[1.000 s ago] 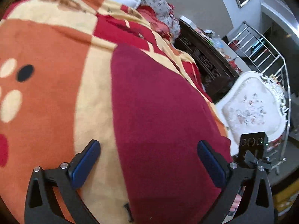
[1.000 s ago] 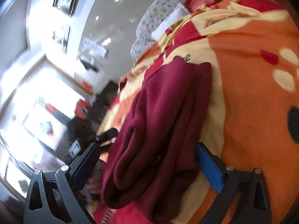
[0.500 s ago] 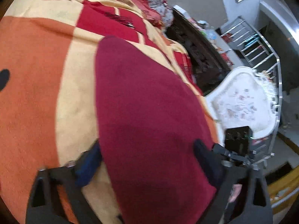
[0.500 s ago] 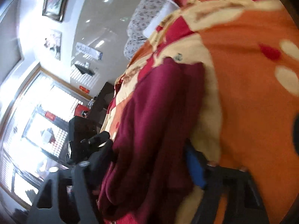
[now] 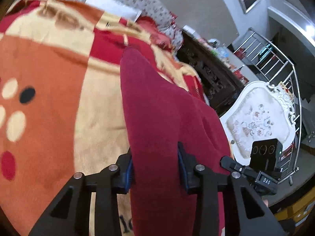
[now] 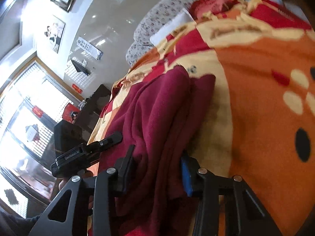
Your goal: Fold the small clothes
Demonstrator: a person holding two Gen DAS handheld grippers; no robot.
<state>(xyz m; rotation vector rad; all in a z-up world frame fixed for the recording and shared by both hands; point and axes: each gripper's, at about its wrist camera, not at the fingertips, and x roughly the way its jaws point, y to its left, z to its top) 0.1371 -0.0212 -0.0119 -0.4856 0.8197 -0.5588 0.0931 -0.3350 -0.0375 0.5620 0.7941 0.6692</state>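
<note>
Your left gripper (image 5: 155, 165) and right gripper (image 6: 157, 169), jaws just closing, both grasp the maroon garment (image 5: 167, 106) on the orange patterned blanket (image 5: 49, 74), with a white ornate chair (image 5: 258, 122) at right of the left view.

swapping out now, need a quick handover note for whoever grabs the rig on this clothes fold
Left hand-held gripper: jaws have just been closing, now pinching the near edge of the maroon garment.
Right hand-held gripper: also just closed, gripping the bunched folds of the same garment.
Garment lies lengthwise on the orange patterned blanket, near its edge.
Done: both near corners gripped.
Left: probably carry the near edge toward the far end, release, smooth. No finished fold is visible yet.
</note>
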